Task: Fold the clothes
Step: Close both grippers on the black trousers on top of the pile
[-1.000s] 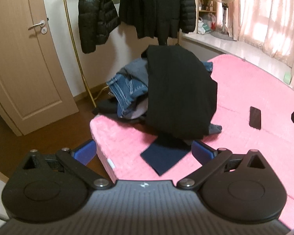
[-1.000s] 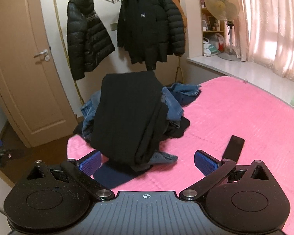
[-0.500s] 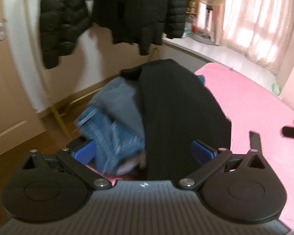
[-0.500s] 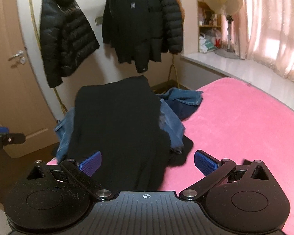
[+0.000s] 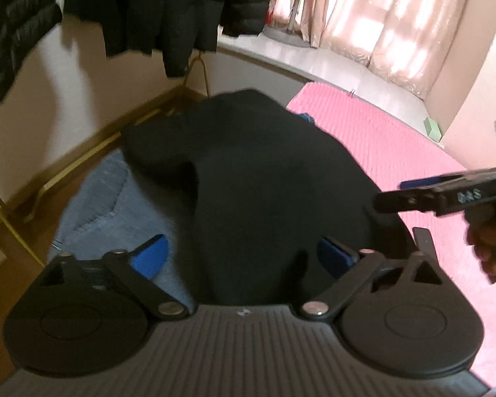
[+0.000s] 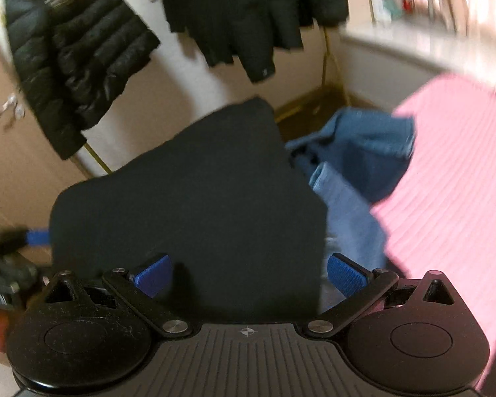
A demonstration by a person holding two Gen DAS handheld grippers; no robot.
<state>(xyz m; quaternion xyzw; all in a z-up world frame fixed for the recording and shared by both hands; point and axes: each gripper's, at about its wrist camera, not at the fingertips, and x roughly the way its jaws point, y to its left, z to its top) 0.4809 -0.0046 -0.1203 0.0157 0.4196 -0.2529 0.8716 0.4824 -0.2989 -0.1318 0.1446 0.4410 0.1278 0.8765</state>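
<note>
While spread wide over the heap, left gripper [image 5: 243, 258] released, blue pads [image 5: 150, 258] apart, nothing between them, close above the large black fabric garment [image 5: 268, 182] topping the clothes pile at the near-left corner of the pink ribbed bedspread [image 5: 396, 145]. Likewise unclenched and empty, right gripper [image 6: 248, 278], just over the same black garment [image 6: 195, 192], with crumpled blue denim jeans [image 6: 363, 145] to its right and pale blue denim [image 5: 112, 205] peeking out at its left. Farther off, black puffer jackets [image 6: 79, 53] hanging against the wall.
</note>
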